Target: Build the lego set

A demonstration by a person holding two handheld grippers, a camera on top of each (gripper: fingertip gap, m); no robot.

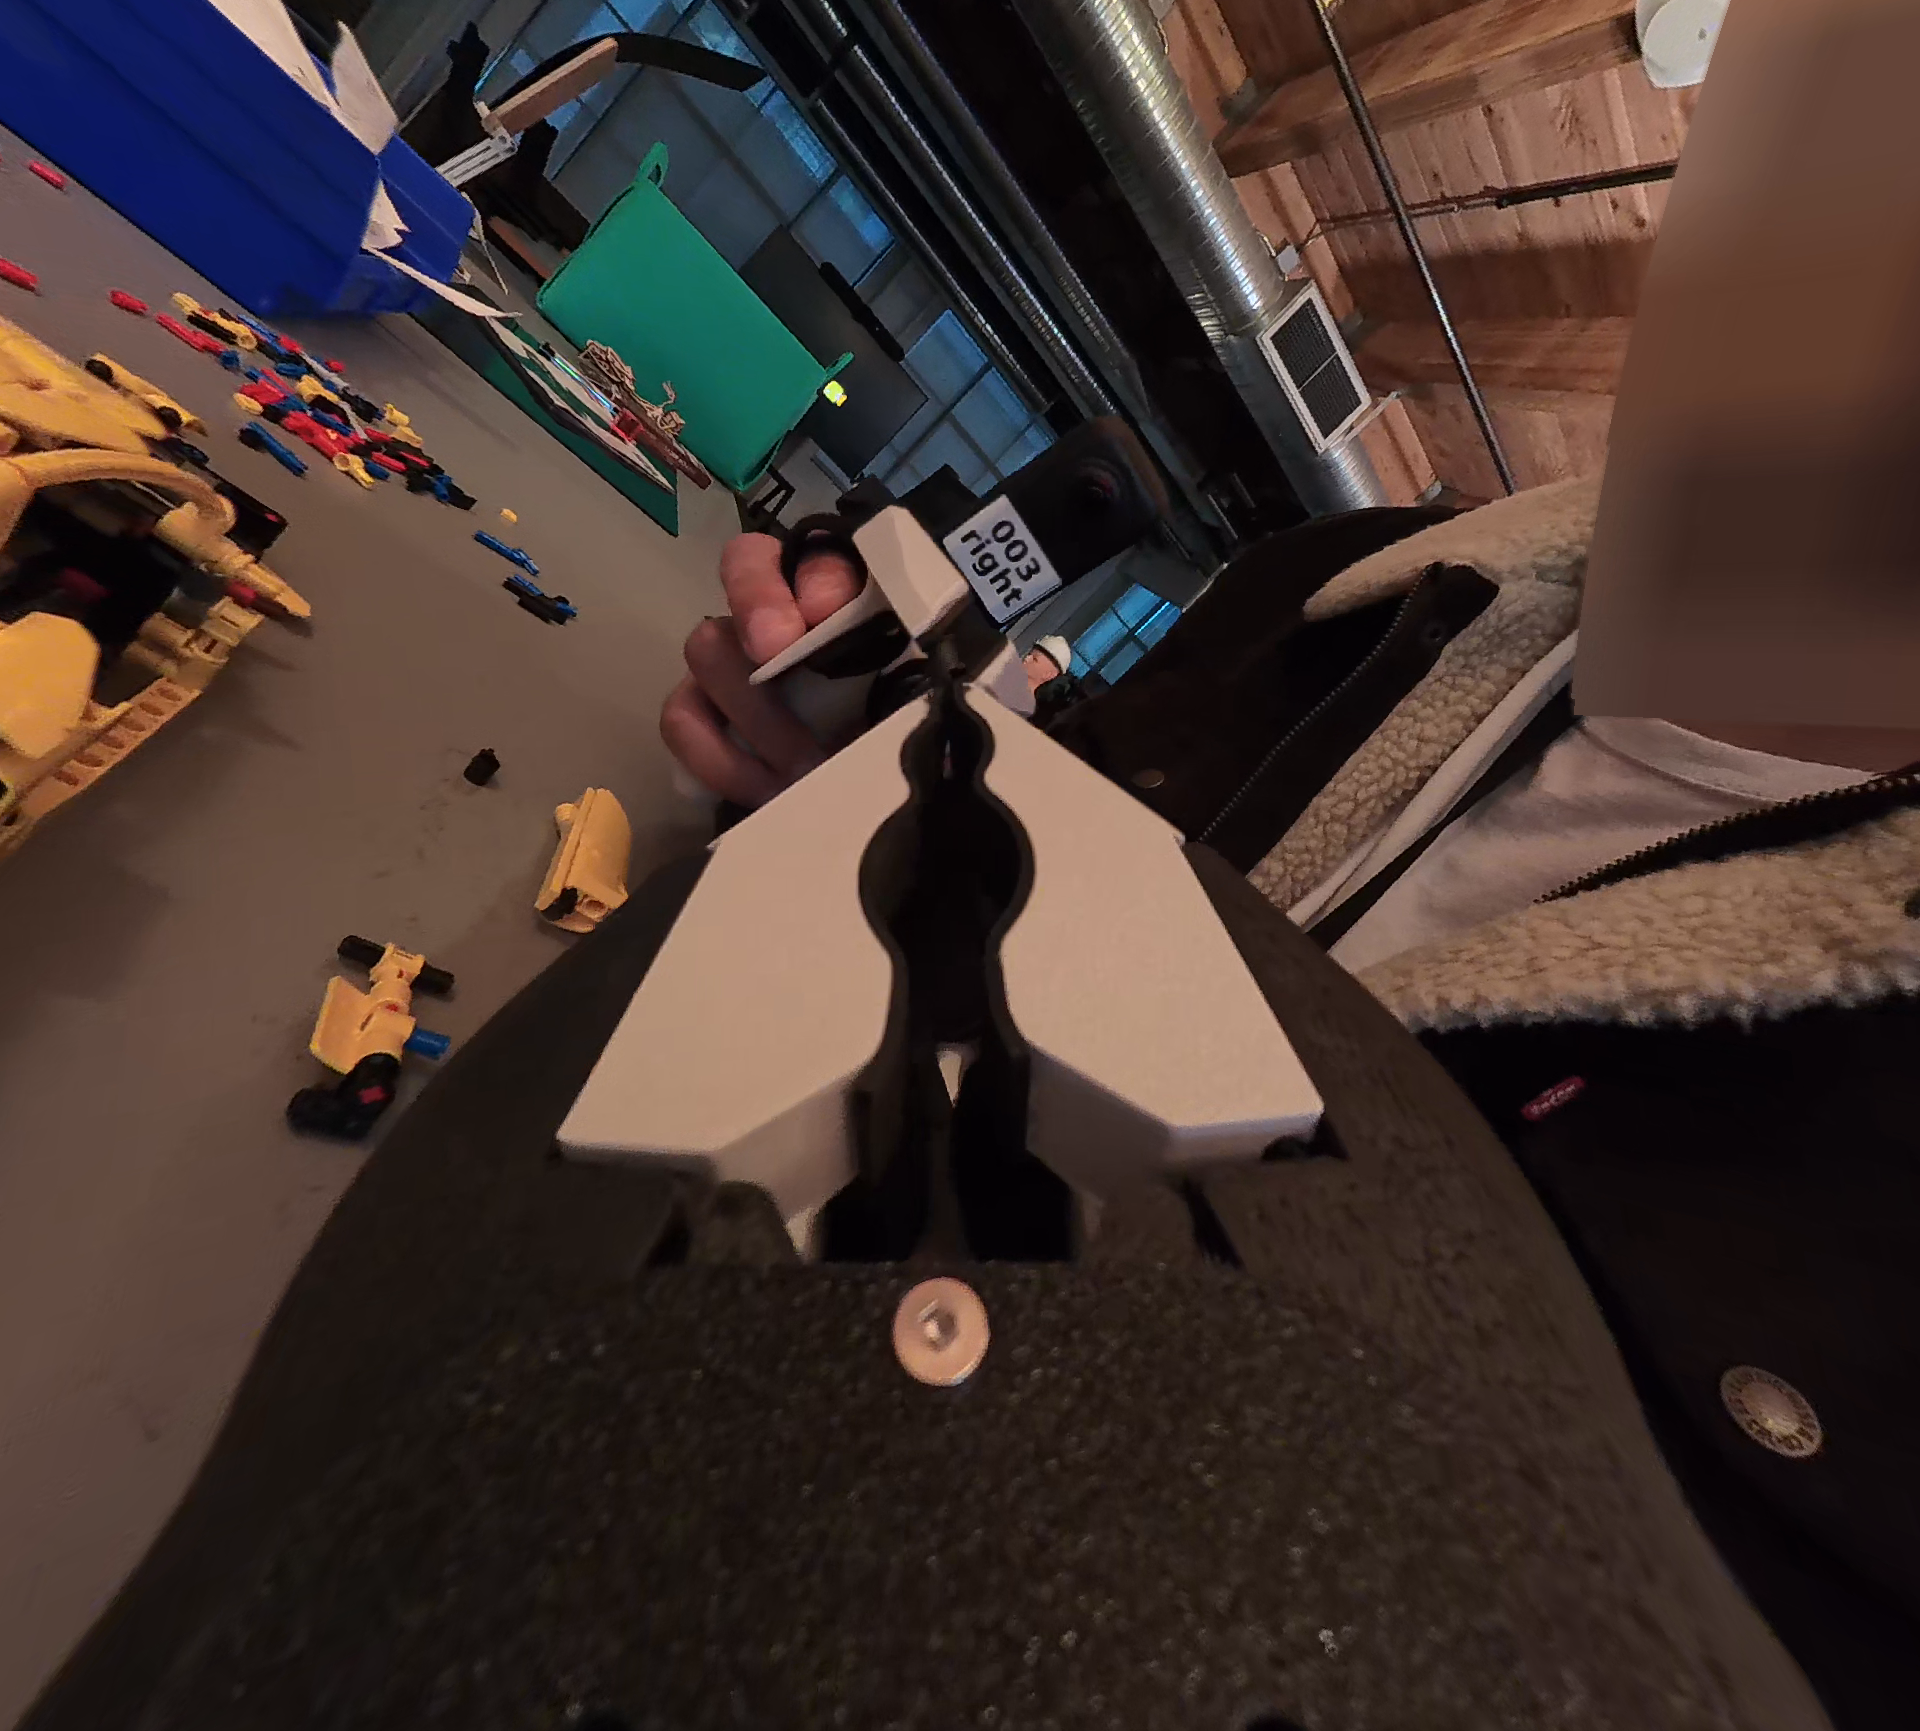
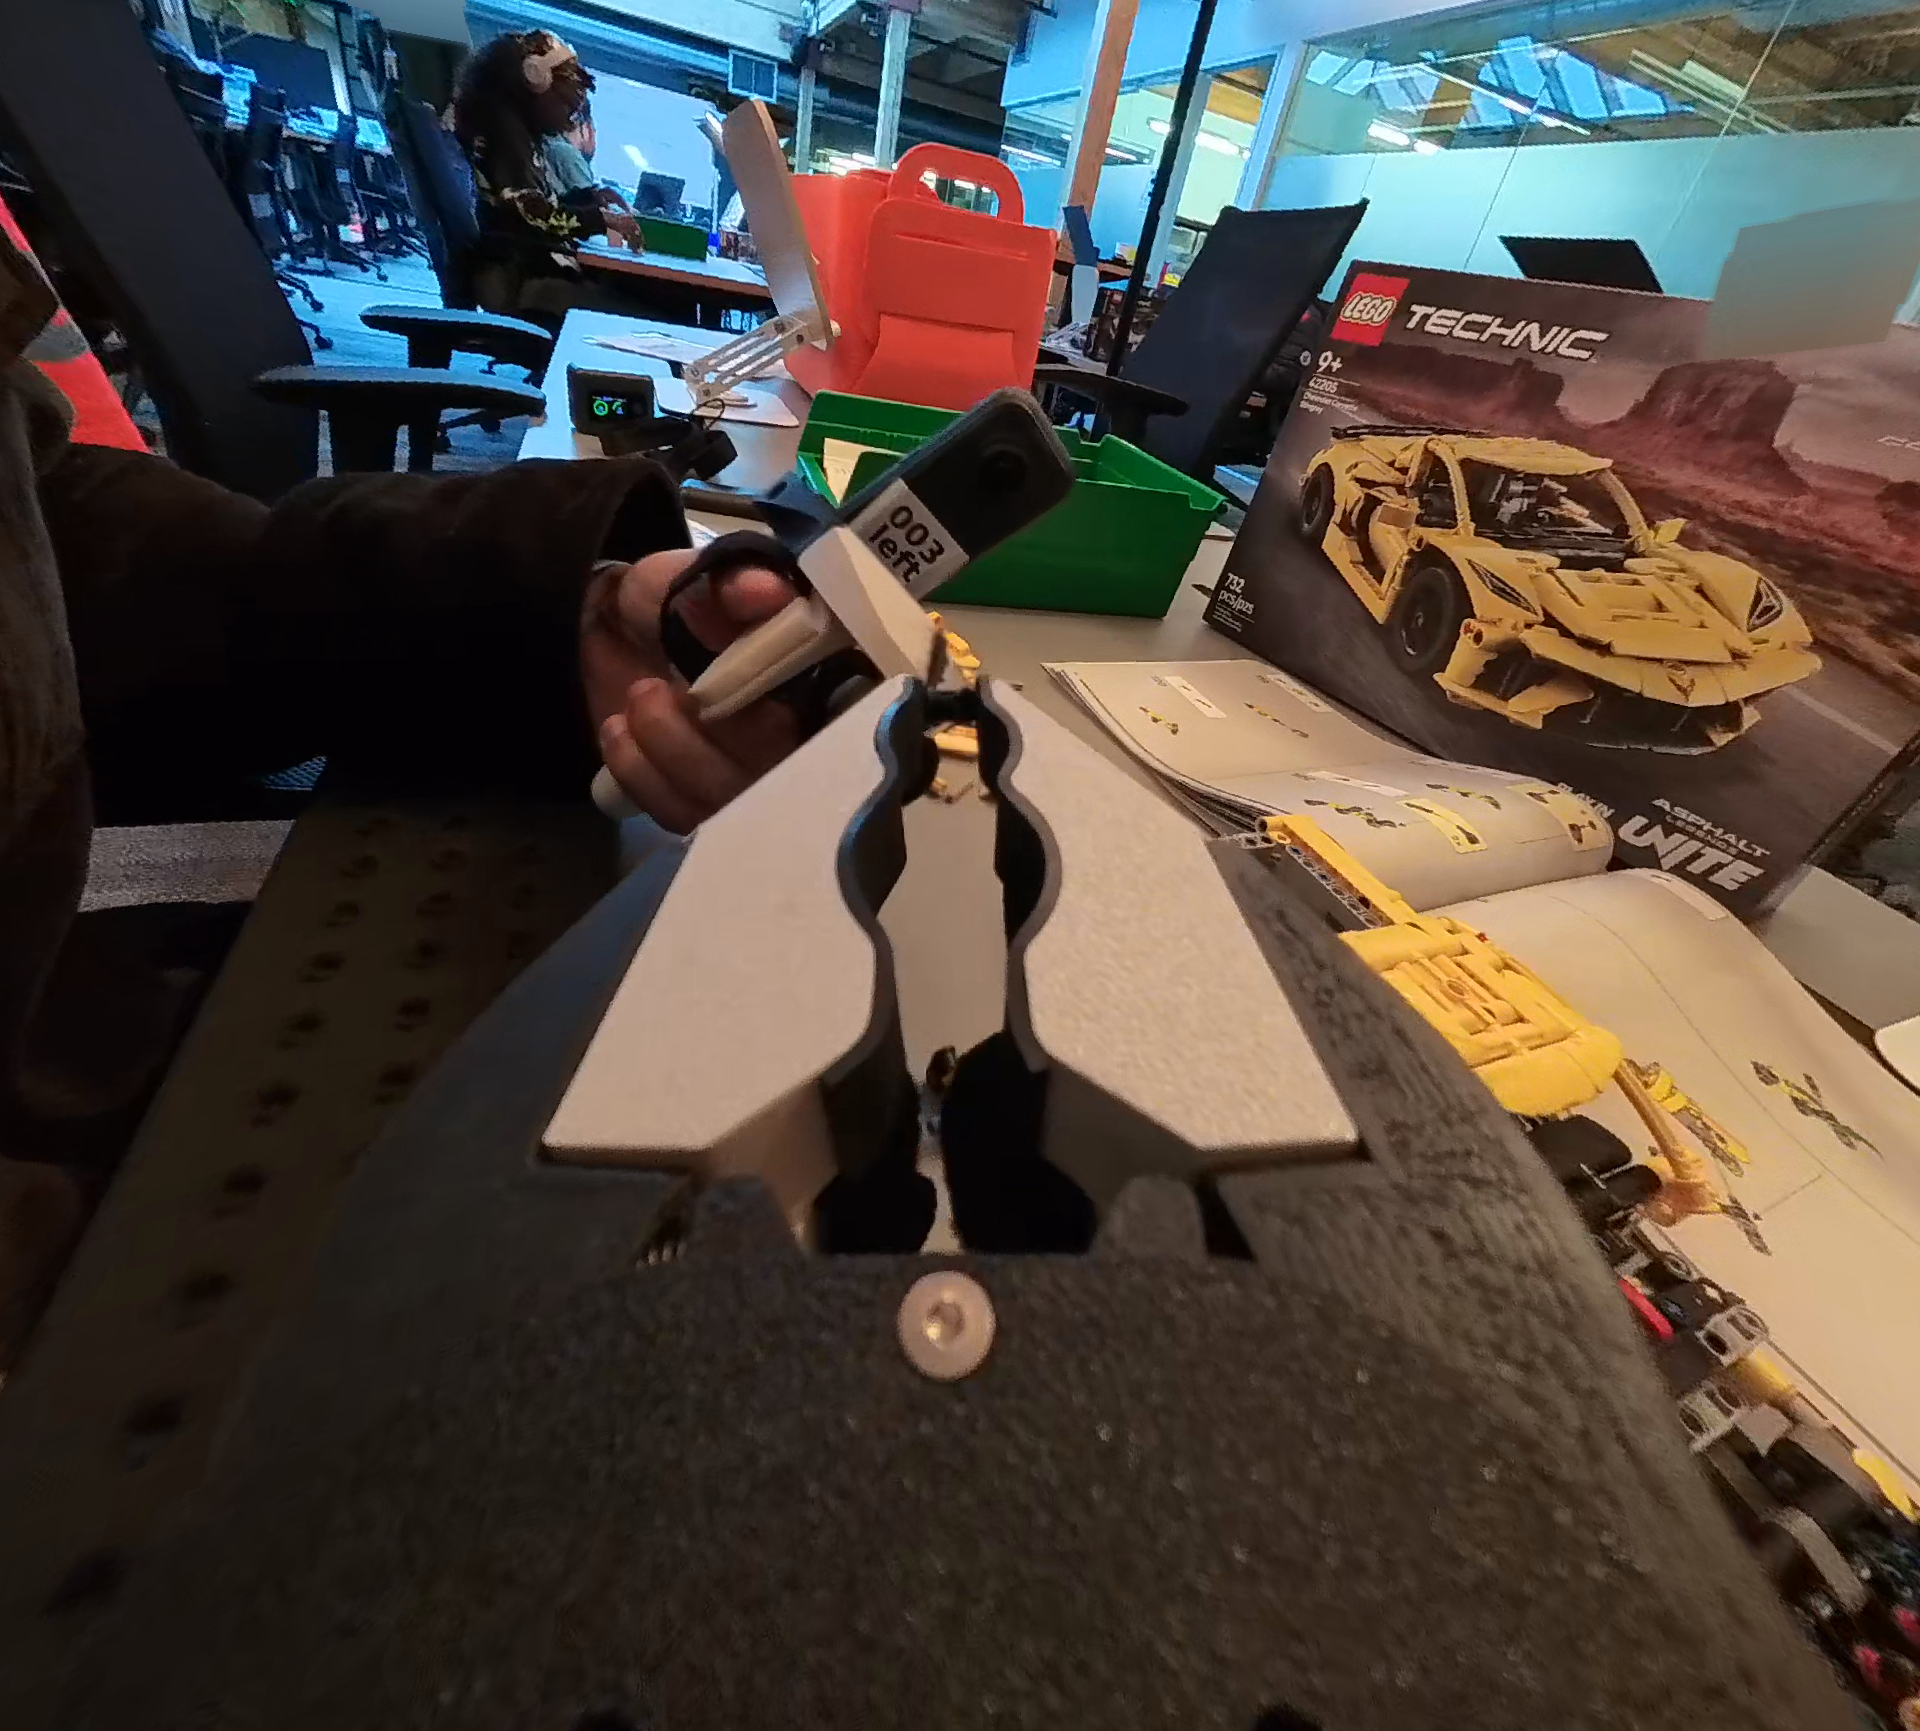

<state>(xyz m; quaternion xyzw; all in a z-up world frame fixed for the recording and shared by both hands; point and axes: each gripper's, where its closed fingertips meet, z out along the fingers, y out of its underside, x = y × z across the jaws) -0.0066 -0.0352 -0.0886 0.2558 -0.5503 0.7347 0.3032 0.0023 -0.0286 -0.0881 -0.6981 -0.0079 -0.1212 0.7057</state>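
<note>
My left gripper (image 1: 945, 694) and my right gripper (image 2: 951, 705) meet tip to tip in the air above the grey table (image 1: 343, 746). Each is shut on a small black Lego piece (image 2: 951, 701), which shows only as a dark sliver (image 1: 947, 682) between the pads. I cannot tell whether they hold one piece or two joined ones. The right gripper (image 1: 961, 658) shows in the left wrist view and the left gripper (image 2: 935, 658) in the right wrist view, each held by a hand. The partly built yellow car (image 1: 94, 601) lies on the table; it also shows in the right wrist view (image 2: 1475, 1006).
Loose red, blue, black and yellow pieces (image 1: 312, 414) lie beside blue bins (image 1: 187, 154). Two yellow sub-assemblies (image 1: 587, 860) (image 1: 379, 1027) and a black pin (image 1: 480, 765) lie nearer. An open instruction booklet (image 2: 1299, 767), the set's box (image 2: 1558, 559) and a green bin (image 2: 1091, 528) stand behind. A person's jacket (image 1: 1662, 1162) is close. Left and right tips are no more than a few centimetres apart. From the right gripper's tips to the partly built yellow car (image 1: 94, 601) is close to 15 cm.
</note>
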